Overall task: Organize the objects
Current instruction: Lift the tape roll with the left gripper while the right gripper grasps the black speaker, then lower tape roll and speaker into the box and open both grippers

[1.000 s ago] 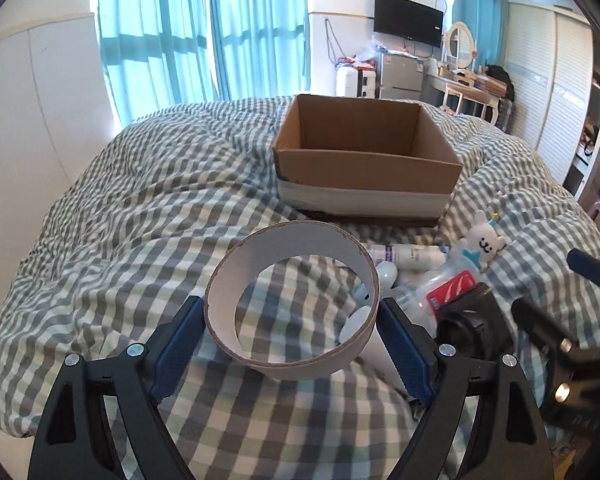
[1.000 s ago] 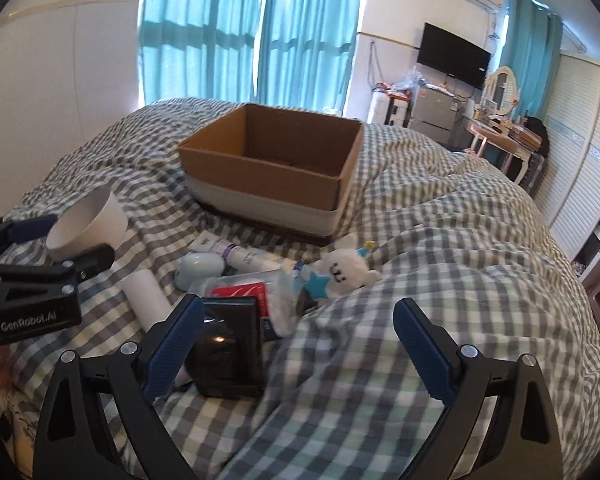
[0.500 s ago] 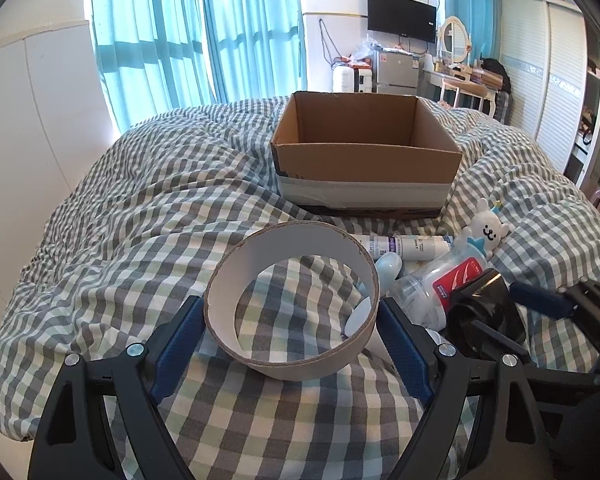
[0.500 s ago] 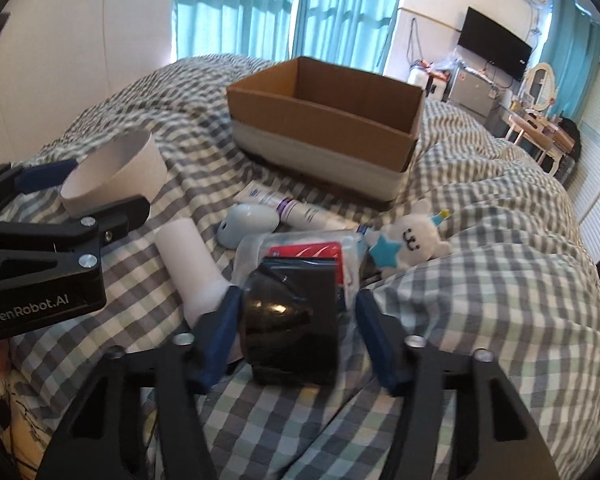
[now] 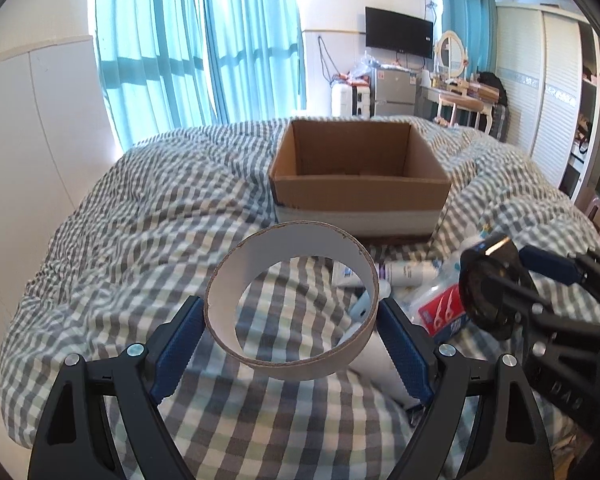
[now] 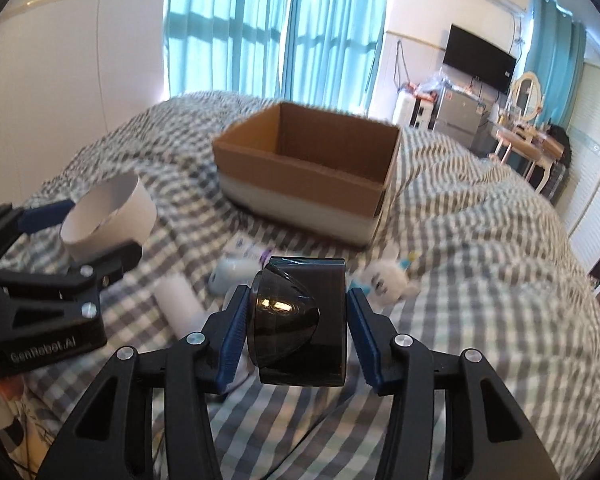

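My left gripper is shut on a white cardboard ring and holds it above the checked bedspread; the ring also shows in the right wrist view. My right gripper is shut on a black box with a dark domed front, lifted off the bed; it also shows in the left wrist view. An open cardboard box stands ahead on the bed, seemingly empty, and shows in the right wrist view.
Between the grippers and the box lie a white tube, a white roll, a pale blue rounded item, a white plush toy and a red-and-white packet. A wall stands at the left.
My right gripper has closed on the black box and lifted it off the bed. My left gripper has raised the ring and both have moved toward the cardboard box.
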Tool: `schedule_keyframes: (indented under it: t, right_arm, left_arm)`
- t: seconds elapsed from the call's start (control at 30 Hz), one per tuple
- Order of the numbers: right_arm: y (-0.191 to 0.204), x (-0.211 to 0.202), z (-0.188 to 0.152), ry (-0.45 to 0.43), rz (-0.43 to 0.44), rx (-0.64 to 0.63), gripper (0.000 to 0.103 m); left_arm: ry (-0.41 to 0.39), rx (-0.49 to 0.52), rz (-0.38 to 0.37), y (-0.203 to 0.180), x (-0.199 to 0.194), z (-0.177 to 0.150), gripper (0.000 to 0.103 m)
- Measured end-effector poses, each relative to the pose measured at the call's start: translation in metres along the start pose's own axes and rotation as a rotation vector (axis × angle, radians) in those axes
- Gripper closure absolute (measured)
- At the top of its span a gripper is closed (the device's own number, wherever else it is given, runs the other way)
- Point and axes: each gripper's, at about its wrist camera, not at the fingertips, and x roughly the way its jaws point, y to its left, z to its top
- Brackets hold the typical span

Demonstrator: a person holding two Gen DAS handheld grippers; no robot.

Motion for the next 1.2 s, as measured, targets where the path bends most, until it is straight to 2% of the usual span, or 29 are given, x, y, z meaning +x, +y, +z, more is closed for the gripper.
schedule_keyframes:
  t: [0.3, 0.63, 0.9, 1.2]
  right_arm:
    - [-0.026, 0.004, 0.058, -0.053, 0.016, 0.003, 0.055]
    - [-0.073, 0.034, 0.145, -0.08, 0.045, -0.01, 0.055]
    - [-0.101, 0.096, 0.197, -0.037, 0.112, -0.013, 0.055]
    - [-0.106, 0.189, 0.204, 0.058, 0.157, -0.032, 0.055]
  left_arm:
    - [-0.066, 0.012, -0.004, -0.001, 0.004, 0.054, 0.015]
    - [-0.062, 0.073, -0.058, 0.002, 0.056, 0.142, 0.015]
    - [-0.023, 0.129, -0.112, -0.002, 0.125, 0.183, 0.015]
    - [0.067, 0.188, -0.166, -0.021, 0.211, 0.189, 0.015]
